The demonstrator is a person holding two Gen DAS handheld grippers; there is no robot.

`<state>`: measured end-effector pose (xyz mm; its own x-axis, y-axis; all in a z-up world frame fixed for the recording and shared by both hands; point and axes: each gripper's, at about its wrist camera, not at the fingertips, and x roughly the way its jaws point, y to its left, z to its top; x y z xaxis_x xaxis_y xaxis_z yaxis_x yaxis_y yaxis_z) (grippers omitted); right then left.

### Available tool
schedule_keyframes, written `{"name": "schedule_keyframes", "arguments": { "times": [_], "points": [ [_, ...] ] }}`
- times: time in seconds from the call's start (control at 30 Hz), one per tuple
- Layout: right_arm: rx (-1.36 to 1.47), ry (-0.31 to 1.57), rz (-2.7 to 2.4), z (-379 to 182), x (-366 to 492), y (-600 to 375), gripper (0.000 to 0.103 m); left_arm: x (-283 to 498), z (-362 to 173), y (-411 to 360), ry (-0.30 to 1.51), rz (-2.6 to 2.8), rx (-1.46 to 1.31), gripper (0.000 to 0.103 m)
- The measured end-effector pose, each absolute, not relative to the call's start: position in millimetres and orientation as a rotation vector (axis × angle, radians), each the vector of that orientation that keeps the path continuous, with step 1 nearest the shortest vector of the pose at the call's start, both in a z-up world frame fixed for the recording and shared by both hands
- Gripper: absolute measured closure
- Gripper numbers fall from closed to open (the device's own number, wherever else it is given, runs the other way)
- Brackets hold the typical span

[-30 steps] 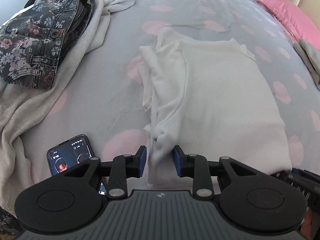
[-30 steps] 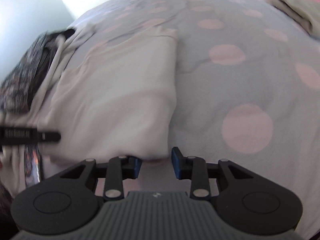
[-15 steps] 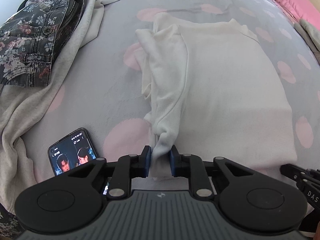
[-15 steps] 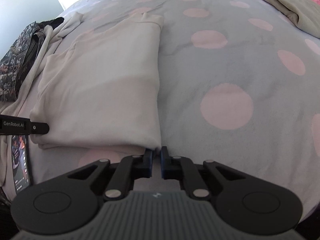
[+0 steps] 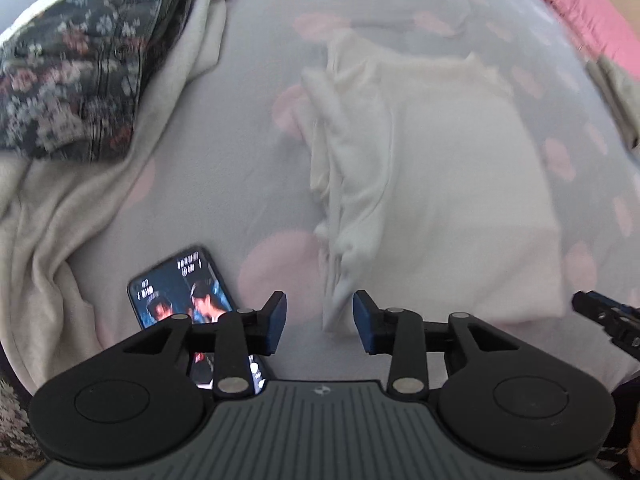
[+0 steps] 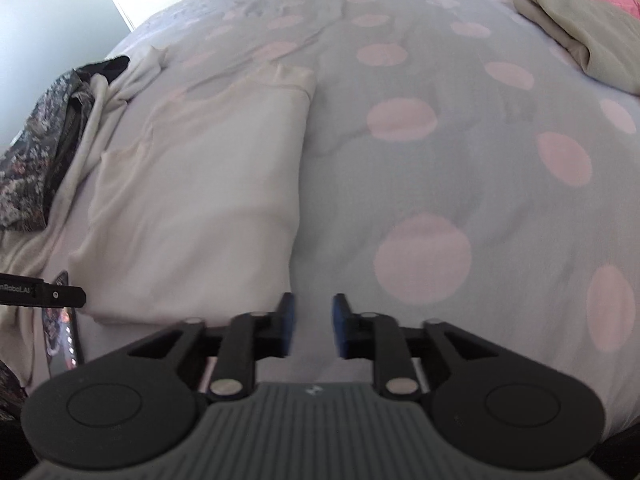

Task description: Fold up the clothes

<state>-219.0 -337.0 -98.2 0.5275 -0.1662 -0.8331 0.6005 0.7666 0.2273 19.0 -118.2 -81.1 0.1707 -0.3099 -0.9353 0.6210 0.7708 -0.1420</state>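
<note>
A white shirt (image 5: pixel 440 184) lies partly folded on the grey bed cover with pink dots (image 5: pixel 240 168); its left side is bunched into a ridge. My left gripper (image 5: pixel 320 318) is open, with the shirt's near left corner lying between its fingers, untouched. In the right wrist view the same shirt (image 6: pixel 208 200) lies left of centre. My right gripper (image 6: pixel 314 326) is open and empty just off the shirt's near right corner, over the cover (image 6: pixel 460 168).
A phone (image 5: pixel 184 288) with a lit screen lies by the left gripper. A floral dark garment (image 5: pixel 80 68) sits on a beige garment (image 5: pixel 52 216) at left. A pink pillow (image 5: pixel 580 12) and an olive cloth (image 6: pixel 580 28) lie at far right.
Both grippers were shut on the shirt's near corners half a second ago; both have opened and let go, and have pulled back slightly from the shirt.
</note>
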Motion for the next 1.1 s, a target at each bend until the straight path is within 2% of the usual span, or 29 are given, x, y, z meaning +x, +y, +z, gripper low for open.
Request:
{"name": "schedule_keyframes", "arguments": {
  "times": [0.03, 0.07, 0.1, 0.13, 0.3, 0.33, 0.37, 0.47, 0.57, 0.9, 1.1],
  "points": [
    [0.535, 0.899, -0.479, -93, -217, -340, 0.064, 24, -75, -117, 1.227, -0.695, 0.258, 0.067],
    [0.533, 0.890, -0.473, -89, -214, -343, 0.063, 29, -71, -118, 1.222, -0.713, 0.217, 0.059],
    [0.529, 0.885, -0.465, -84, -211, -347, 0.062, 34, -69, -119, 1.221, -0.727, 0.176, 0.057],
    [0.525, 0.880, -0.460, -81, -208, -349, 0.058, 39, -67, -121, 1.220, -0.743, 0.140, 0.056],
    [0.527, 0.894, -0.378, -72, -185, -363, 0.057, 64, -66, -136, 1.209, -0.781, 0.111, 0.056],
    [0.518, 0.899, -0.359, -71, -180, -365, 0.054, 70, -65, -140, 1.198, -0.785, 0.127, 0.055],
    [0.509, 0.903, -0.339, -70, -175, -368, 0.049, 75, -65, -142, 1.189, -0.789, 0.142, 0.053],
    [0.522, 0.909, -0.321, -73, -160, -382, 0.043, 91, -68, -147, 1.177, -0.800, 0.172, 0.044],
    [0.554, 0.911, -0.320, -78, -147, -399, 0.042, 107, -74, -146, 1.191, -0.813, 0.148, 0.041],
    [0.687, 0.914, -0.301, -102, -103, -450, 0.042, 142, -113, -154, 1.231, -0.838, -0.066, 0.040],
    [0.745, 0.913, -0.280, -124, -86, -461, 0.042, 151, -141, -161, 1.267, -0.798, -0.052, 0.041]
  ]
}}
